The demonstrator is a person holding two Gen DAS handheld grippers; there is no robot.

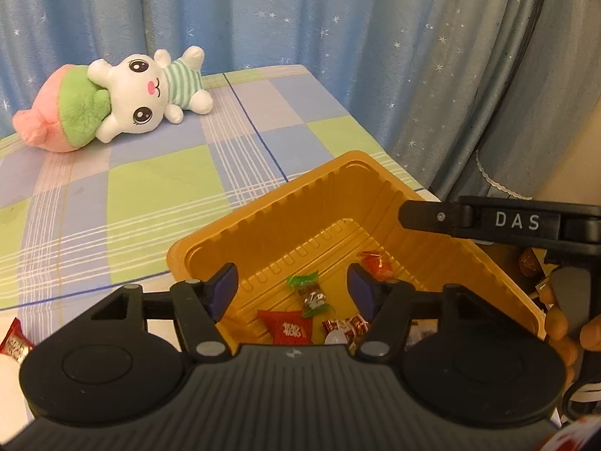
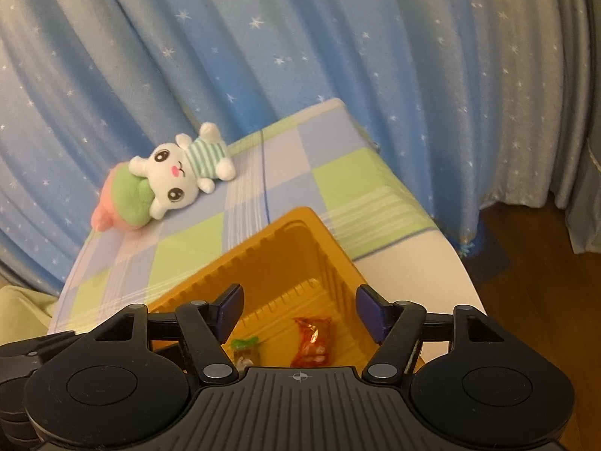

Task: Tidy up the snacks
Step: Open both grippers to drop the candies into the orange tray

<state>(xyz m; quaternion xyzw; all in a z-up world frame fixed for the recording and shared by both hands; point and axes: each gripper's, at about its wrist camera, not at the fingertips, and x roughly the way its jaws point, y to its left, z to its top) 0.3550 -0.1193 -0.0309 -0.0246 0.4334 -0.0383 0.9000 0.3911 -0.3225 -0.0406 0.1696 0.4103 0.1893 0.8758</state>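
Note:
A golden plastic tray sits on the checked tablecloth and holds several wrapped snacks: a green-ended candy, a red packet, an orange-red candy. My left gripper hangs open over the tray with nothing between its blue pads. The right gripper's black body, held by a hand, reaches in from the right above the tray's rim. In the right wrist view, my right gripper is open over the tray, above the orange-red candy and the green-ended candy.
A white plush rabbit with a pink and green hat lies at the table's far side. A red wrapped snack lies on the cloth at the lower left. Blue starred curtains hang behind the table. Wooden floor shows to the right.

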